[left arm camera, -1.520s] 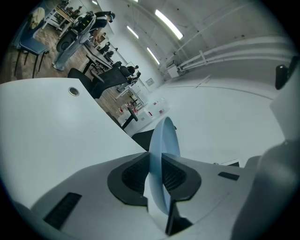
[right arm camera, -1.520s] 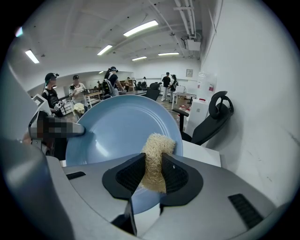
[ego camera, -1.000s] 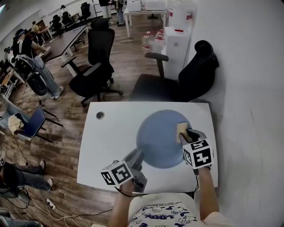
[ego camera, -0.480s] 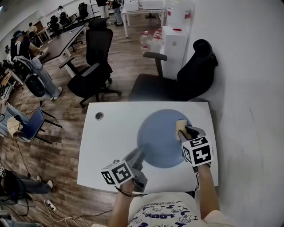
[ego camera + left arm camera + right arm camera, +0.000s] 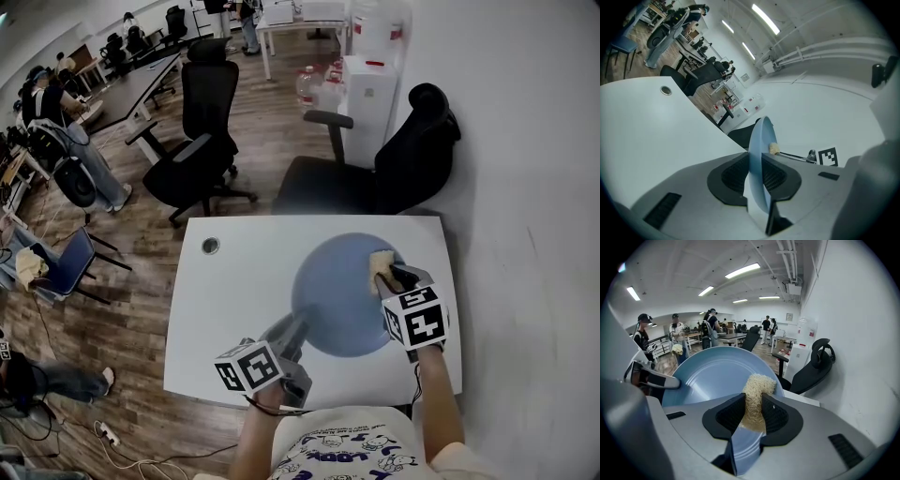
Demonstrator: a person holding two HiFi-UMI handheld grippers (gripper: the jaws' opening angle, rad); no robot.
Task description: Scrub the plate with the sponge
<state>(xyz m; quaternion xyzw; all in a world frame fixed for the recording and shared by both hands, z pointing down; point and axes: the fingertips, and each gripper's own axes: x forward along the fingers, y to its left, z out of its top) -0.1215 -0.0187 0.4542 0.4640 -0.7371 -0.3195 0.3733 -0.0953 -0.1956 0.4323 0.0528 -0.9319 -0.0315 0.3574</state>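
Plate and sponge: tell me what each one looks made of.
Plate: smooth pale-blue surface with a soft sheen and faint concentric rings; glazed ceramic or hard plastic, the look leaves it open. Sponge: pale yellow, matte, a coarse tangle of fibres, more like loofah or scouring mesh than foam.

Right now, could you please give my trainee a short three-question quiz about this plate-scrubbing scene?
1. True or false: the left gripper is shut on the rim of the round blue plate.
2. The right gripper grips: A a beige fibrous sponge, B a cloth, C a brush?
3. In the head view, the sponge sits toward the plate's ___ side.
Key: 1 true; 2 A; 3 right.
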